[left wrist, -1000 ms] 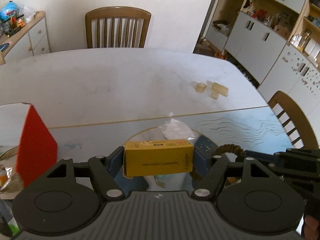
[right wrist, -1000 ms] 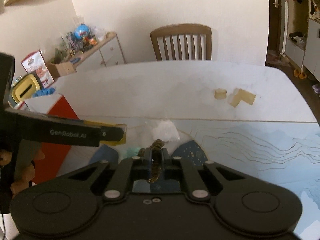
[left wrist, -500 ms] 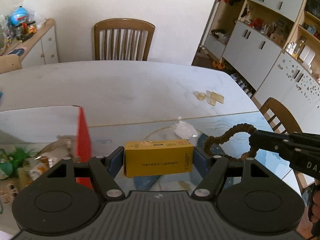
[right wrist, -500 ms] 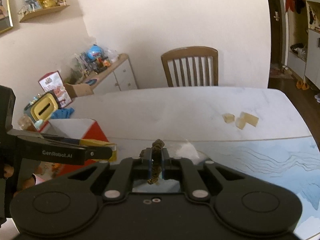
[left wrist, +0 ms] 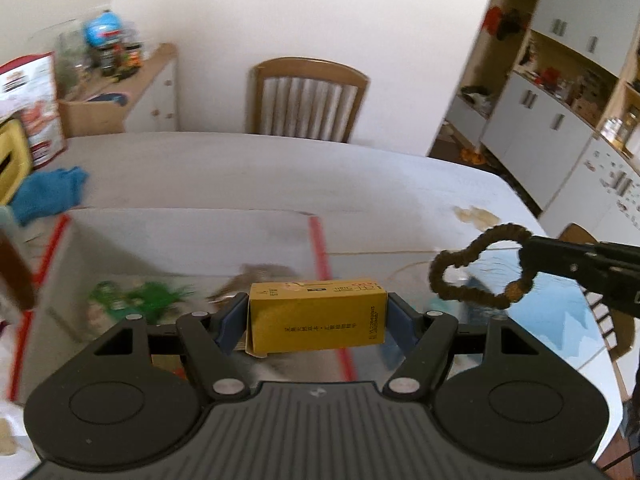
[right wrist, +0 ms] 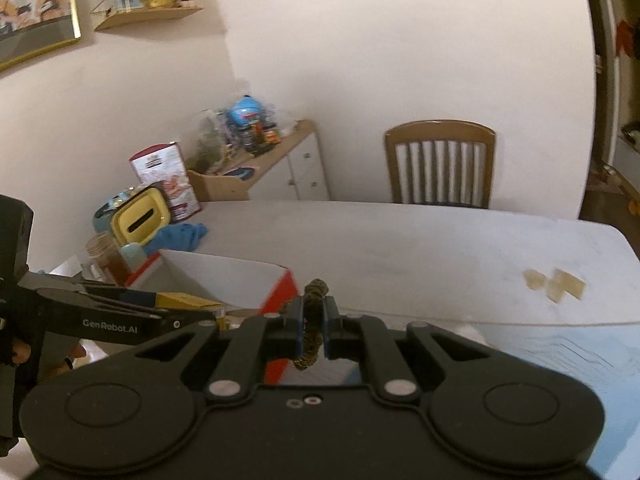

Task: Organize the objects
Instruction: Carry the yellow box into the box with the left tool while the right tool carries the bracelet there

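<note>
Crosswise, one yellow carton (left wrist: 318, 320) spans the left gripper (left wrist: 317, 322), its long axis running pad to pad, above the open white box (left wrist: 180, 236) near the table's (left wrist: 280, 172) left edge. Clenched, the right gripper (right wrist: 313, 328) pinches one brown bead bracelet (left wrist: 476, 270), its loop hanging free over the table's right side.

Your right gripper (right wrist: 312, 330) has its jaws pinched tight on a brown beaded bracelet (right wrist: 313, 320), which stands upright between them. To the left, your left gripper (right wrist: 188, 312) reaches in holding a yellow box (right wrist: 180, 301), beside the white carton with red edges (right wrist: 224, 276). Beyond lies the white table (right wrist: 420, 248), with small tan blocks (right wrist: 554, 282) at its right and a wooden chair (right wrist: 440, 162) behind.
</note>
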